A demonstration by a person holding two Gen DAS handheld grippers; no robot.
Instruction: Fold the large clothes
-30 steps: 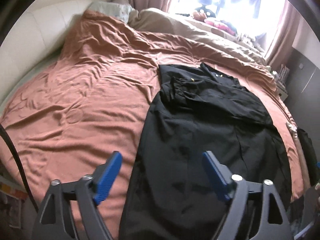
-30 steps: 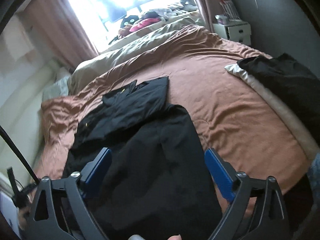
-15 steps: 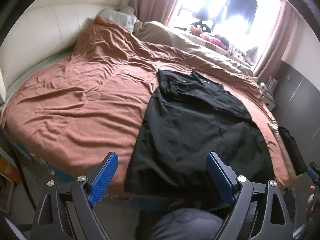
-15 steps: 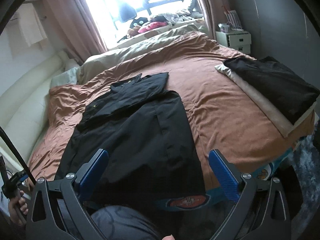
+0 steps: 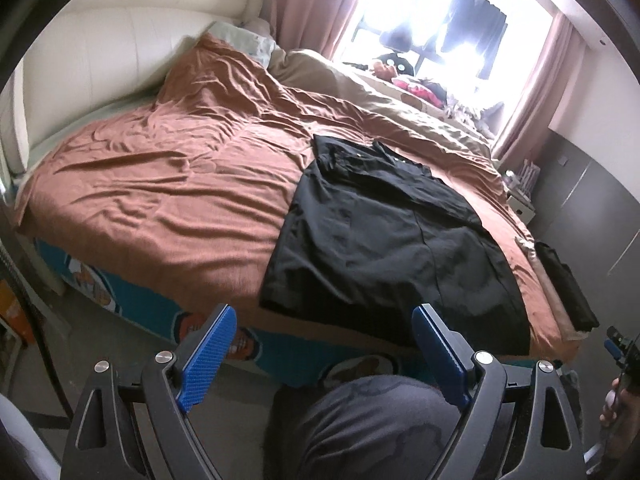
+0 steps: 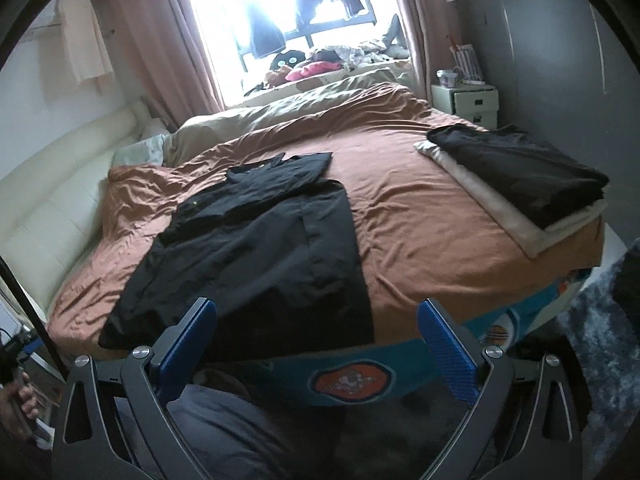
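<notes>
A large black garment [image 5: 384, 240] lies spread flat on the rust-brown bedspread [image 5: 172, 192], its hem near the bed's foot edge; its upper part is folded over near the collar. It also shows in the right wrist view [image 6: 256, 248]. My left gripper [image 5: 324, 356] is open and empty, held off the bed above the floor, short of the hem. My right gripper [image 6: 316, 344] is open and empty, also back from the foot edge. A grey-trousered knee [image 5: 368, 420] is below both.
A folded black garment on a folded cream one [image 6: 520, 184] sits at the bed's right foot corner. A white headboard [image 5: 80, 80] is on the left, a window with clutter at the back, a nightstand [image 6: 464, 100] on the right. A blue patterned bed skirt [image 6: 352, 376] faces me.
Both grippers have pulled back and up from over the garment to beyond the foot of the bed. The garment has not moved. Both stayed open.
</notes>
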